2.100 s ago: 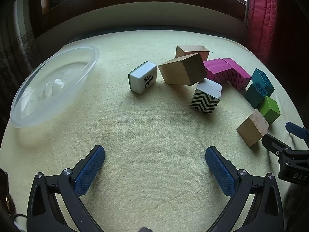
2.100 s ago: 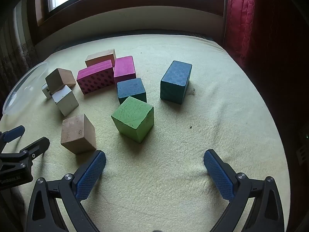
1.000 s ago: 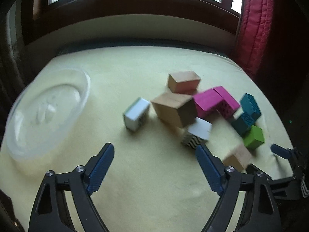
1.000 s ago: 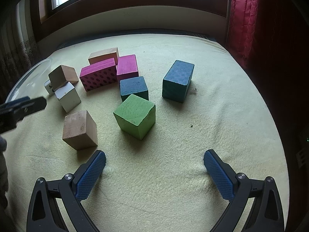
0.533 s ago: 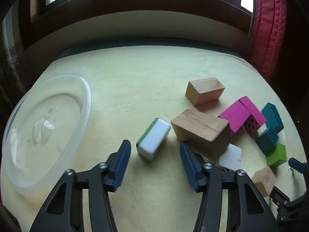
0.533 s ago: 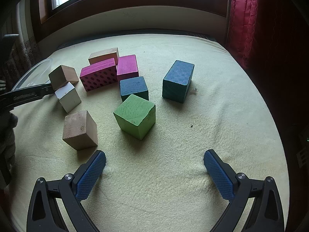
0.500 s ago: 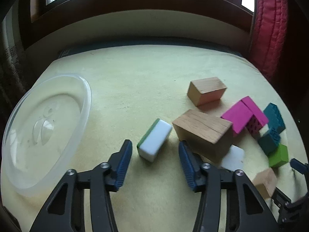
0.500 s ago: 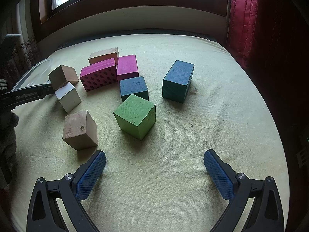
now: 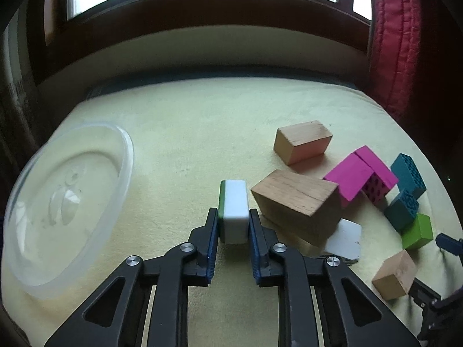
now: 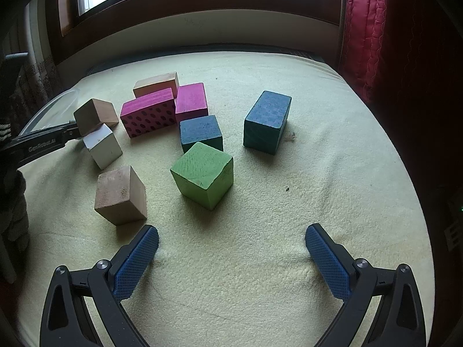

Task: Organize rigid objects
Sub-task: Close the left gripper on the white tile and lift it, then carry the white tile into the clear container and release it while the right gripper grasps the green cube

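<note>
Left hand-held gripper now around tile

The left gripper has moved forward from open cloth and closed its blue pads on the small white tile with a green back, previously lying ahead of it.

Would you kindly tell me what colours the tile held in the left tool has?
White with a green back, clearest in the left wrist view: tile.
</note>
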A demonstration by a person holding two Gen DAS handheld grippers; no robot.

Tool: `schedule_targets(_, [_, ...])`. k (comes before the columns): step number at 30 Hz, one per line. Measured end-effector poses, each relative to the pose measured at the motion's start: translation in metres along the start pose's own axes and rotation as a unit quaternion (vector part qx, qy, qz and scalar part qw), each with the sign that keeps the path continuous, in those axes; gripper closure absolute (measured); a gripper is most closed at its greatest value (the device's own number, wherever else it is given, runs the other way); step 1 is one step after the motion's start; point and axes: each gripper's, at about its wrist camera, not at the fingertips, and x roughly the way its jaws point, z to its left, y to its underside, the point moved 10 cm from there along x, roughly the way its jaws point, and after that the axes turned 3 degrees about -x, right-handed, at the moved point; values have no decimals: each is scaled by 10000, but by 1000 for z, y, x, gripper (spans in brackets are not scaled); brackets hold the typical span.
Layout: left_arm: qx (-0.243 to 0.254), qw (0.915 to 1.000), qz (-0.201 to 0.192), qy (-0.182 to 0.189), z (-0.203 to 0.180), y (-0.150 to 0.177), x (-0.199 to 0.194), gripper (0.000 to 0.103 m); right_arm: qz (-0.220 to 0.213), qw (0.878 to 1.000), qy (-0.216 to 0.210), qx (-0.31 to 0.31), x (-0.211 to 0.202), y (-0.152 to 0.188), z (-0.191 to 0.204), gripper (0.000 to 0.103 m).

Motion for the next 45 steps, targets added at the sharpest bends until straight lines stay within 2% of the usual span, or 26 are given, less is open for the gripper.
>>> schedule_targets(6, [-54, 9999, -33, 79, 4, 1, -6, 83, -118, 9995, -226, 190, -3, -8, 1, 0])
schedule_targets(13, [-219, 9992, 281, 198, 1, 6, 7, 82, -255, 9984, -344, 357, -4, -21, 4, 10])
schedule_targets(17, [-290, 9989, 280, 218, 1, 3, 7, 77, -315, 9977, -424, 421, -2, -26, 7, 14])
schedule_targets(21, [-291, 9989, 273, 224, -2, 1, 10, 76, -391, 9970, -451, 497, -2, -32, 7, 19])
schedule_targets(23, [-300, 9989, 257, 234, -5, 1, 10, 80, -389, 9967, -472, 538, 0, -33, 6, 23])
schedule_targets(24, [-325, 9989, 242, 231, -4, 2, 9, 82, -379, 9965, -494, 560, 1, -33, 5, 29])
schedule_targets(26, [-392, 9987, 217, 248, 2, 5, 5, 83, -348, 9958, -550, 639, 4, -33, 5, 33])
schedule_targets(37, [-483, 9982, -360, -25, 19, -4, -33, 83, -458, 9956, -572, 587, 10, -41, 10, 49])
schedule_targets(41, [-685, 9957, -578, -241, 41, -12, -50, 83, -483, 9956, -583, 549, 8, -40, 11, 57])
schedule_targets(45, [-934, 9914, -738, -545, 70, -17, -62, 83, -492, 9956, -573, 547, 9, -40, 11, 57])
